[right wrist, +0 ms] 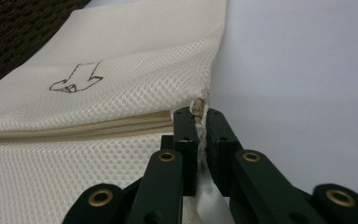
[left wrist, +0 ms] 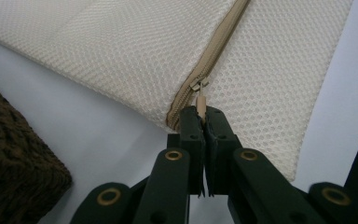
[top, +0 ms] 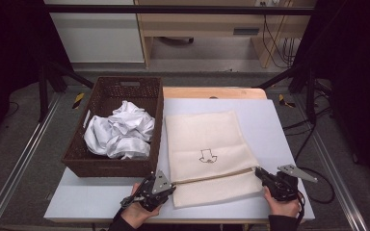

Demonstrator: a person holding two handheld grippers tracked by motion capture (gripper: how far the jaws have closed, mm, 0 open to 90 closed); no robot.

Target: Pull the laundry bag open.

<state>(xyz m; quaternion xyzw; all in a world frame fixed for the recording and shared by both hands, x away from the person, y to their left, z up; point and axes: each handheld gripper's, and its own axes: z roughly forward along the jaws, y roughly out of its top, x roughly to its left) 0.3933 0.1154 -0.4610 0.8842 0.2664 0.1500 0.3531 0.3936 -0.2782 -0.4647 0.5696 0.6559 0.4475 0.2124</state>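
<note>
— What carries everything here?
— A pale grey tabletop (top: 279,125), filling the middle of the high view, with a strip of bare wood at its far edge.
— And what lies straight on it?
— A dark woven basket (top: 101,163) at the left of the frame, and a cream mesh bag (top: 207,134) lying flat just beside it, centre to lower right, its zipper running across near the bottom edge.

The high view looks forward and down over the whole table (top: 279,144) from the person's side. Each gripper view rides low and very close, looking along its own jaws at one end of the mesh bag's (top: 207,144) zipper (left wrist: 214,51), which probably all three views share.
</note>
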